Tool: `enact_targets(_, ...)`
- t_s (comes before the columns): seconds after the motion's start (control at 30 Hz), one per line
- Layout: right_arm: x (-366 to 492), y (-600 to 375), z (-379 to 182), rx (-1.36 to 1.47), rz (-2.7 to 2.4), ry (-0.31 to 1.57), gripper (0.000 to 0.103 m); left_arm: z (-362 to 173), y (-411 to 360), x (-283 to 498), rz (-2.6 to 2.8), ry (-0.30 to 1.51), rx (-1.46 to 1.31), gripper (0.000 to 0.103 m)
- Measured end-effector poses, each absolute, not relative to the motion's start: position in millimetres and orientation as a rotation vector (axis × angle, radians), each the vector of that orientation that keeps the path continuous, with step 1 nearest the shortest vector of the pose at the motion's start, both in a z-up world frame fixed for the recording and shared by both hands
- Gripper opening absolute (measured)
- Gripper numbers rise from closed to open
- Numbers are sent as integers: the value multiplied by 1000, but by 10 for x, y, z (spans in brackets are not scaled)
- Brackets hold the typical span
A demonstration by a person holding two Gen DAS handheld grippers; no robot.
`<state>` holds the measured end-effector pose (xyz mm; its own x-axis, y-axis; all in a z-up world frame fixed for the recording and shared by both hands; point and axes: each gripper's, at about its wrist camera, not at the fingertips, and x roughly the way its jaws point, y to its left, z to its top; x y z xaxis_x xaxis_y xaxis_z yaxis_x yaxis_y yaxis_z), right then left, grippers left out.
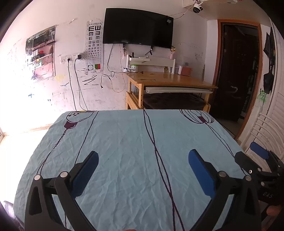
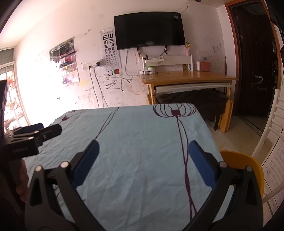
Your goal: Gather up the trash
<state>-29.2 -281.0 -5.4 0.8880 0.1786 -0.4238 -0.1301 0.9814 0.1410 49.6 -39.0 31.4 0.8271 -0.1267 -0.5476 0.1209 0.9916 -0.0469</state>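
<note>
Hovering over the cloth-covered counter (image 1: 124, 142), the left gripper (image 1: 142, 160) is held with its jaws spread wide and nothing between them; the right gripper (image 2: 143, 151) is likewise wide apart and empty. No trash can be made out in either view: the blue cloth (image 2: 142, 133) with its dark line pattern lies bare wherever it is shown, so the task's thing cannot be located from here, nor can any bin.

The main risk is judged to be a wasted or mistaken grasp. With nothing visible to collect, the wrinkled cloth could be pinched and dragged if the jaws are lowered onto it, and a printed mark might be mistaken for litter. The two tools are also held close side by side, so a sideways sweep could knock them together.

A yellow chair (image 2: 243, 160) just beside the counter's right edge is shown only by the right wrist view, together with a bright window at far left. A security camera (image 1: 198, 7) near the ceiling is shown clearly only by the left wrist view, and the right gripper is seen there at the frame's right edge.
</note>
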Motion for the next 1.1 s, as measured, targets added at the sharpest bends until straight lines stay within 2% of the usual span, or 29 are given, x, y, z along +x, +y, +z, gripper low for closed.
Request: enact_targets(1.1,-280,-2774,-99,103,165,459,97,232,-438,522,-121,594,-10,96)
